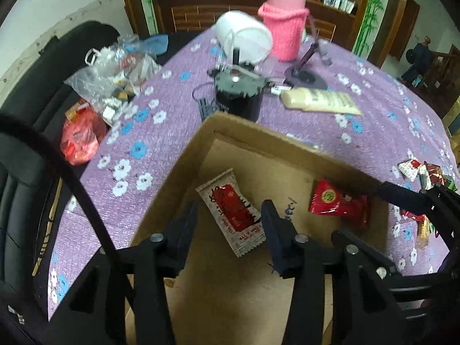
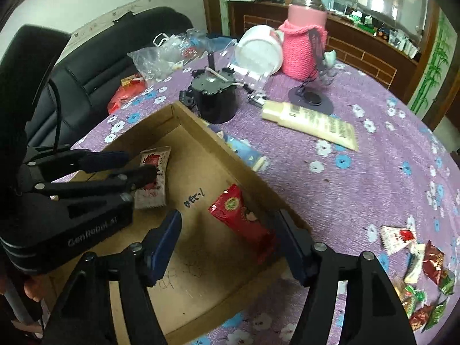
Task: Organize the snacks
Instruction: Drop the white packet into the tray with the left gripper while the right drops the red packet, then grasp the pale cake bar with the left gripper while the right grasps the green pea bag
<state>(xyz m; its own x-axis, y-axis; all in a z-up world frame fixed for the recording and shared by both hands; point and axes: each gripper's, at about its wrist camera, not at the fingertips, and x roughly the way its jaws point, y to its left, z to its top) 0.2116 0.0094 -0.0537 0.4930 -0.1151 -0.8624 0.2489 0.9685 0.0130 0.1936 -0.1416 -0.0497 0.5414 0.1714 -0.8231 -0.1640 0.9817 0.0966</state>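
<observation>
Snacks: 2 already in the cardboard box [image 1: 184,155], the rest in a loose pile [image 2: 417,281] on the bench [image 2: 359,178], well to the right of the box.

Seemingly between drops: both tools over the box, nothing gripped. Left gripper [image 1: 230,215] with jaws wide, above the white-and-red packet [image 1: 233,212] lying flat on the box floor. Right gripper [image 2: 230,230] also wide, with the red packet [image 2: 241,221] lying between its fingers, apparently loose on the floor rather than pinched.

Best way on, by judgement: lift clear of the box wall first, then swing right to the pile, take 1 wrapper at a time, pinch across the flat middle, not a crimped end. Thin foil, likely to slip or drag a neighbour along. Drop low inside the box, beside the 2 there, not on the rim.

Around, largest down: black chairs [image 1: 26,149] at the left; pink knitted bottle [image 2: 304,49] and tipped white tub [image 2: 258,51] far; black pot [image 2: 215,100] touching the box's far corner; cream tube [image 2: 313,120] right of it; a blue-and-white tube [image 2: 244,152] against the box's outer wall. None on the path to the pile; only the box's right wall in the way, and the 2 tools close together over the box.
</observation>
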